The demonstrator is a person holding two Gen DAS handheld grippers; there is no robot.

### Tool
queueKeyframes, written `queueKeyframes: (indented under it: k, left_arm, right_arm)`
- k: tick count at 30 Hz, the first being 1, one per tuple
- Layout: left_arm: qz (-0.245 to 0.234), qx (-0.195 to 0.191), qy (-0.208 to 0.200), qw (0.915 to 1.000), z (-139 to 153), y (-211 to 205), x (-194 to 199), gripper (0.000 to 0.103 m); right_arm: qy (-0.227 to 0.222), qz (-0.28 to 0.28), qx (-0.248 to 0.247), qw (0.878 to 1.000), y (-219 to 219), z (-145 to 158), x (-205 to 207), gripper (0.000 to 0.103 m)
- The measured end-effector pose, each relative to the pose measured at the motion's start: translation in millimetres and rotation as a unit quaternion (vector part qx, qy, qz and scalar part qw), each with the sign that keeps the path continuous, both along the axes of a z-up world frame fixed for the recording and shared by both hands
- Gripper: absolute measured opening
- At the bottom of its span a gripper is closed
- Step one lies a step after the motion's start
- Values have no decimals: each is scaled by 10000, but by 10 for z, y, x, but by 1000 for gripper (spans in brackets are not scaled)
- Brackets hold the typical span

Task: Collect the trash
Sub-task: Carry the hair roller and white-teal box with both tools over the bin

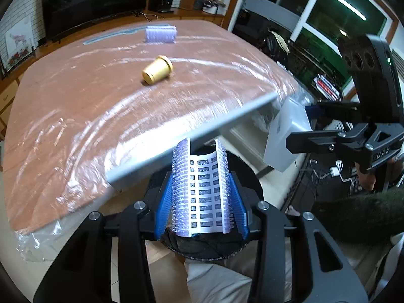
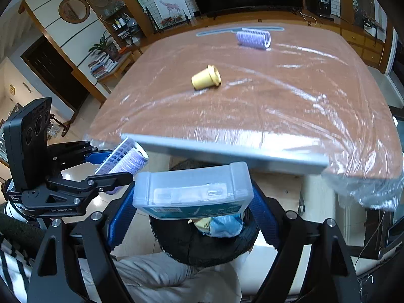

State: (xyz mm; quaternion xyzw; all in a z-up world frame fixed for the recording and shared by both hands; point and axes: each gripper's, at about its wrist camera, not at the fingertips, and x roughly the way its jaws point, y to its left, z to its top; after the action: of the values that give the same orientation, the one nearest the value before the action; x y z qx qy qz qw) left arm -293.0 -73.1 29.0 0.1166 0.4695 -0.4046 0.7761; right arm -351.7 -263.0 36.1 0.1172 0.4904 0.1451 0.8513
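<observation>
My left gripper point(image 1: 200, 149) is shut on a purple-and-white hair roller point(image 1: 202, 189), held upright between its blue pads, just off the table's near edge. Below it is a black mesh bin point(image 1: 202, 248). My right gripper point(image 2: 192, 189) is shut on a translucent plastic box point(image 2: 202, 176), held level above the same bin point(image 2: 181, 247). That bin holds crumpled blue and yellow trash point(image 2: 222, 224). In the right wrist view the left gripper point(image 2: 121, 162) and its roller point(image 2: 126, 156) are at the left. A yellow cup point(image 1: 157, 70) lies on its side mid-table. A second purple roller point(image 1: 160, 34) rests near the far edge.
The brown table point(image 2: 277, 101) is covered in wrinkled clear plastic film that hangs loose off the near right corner point(image 2: 366, 192). A grey strip point(image 2: 227, 151) runs along its near edge. A person's light trousers point(image 2: 164, 277) are under the bin. A TV and shelves stand beyond the table.
</observation>
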Motion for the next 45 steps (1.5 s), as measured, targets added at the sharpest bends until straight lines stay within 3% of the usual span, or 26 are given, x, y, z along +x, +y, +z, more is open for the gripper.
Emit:
queueKeyframes:
  k: [16,45]
  left_arm:
    - [-278,596,147,9977,-527,-46,-195,44]
    - [-287,1215,248,9919,-1083,-350,-97,44]
  right_arm:
    - [384,210,-375,9983,235,-443,-85,82]
    - [706,413,-792,9935,302,-1034,168,82]
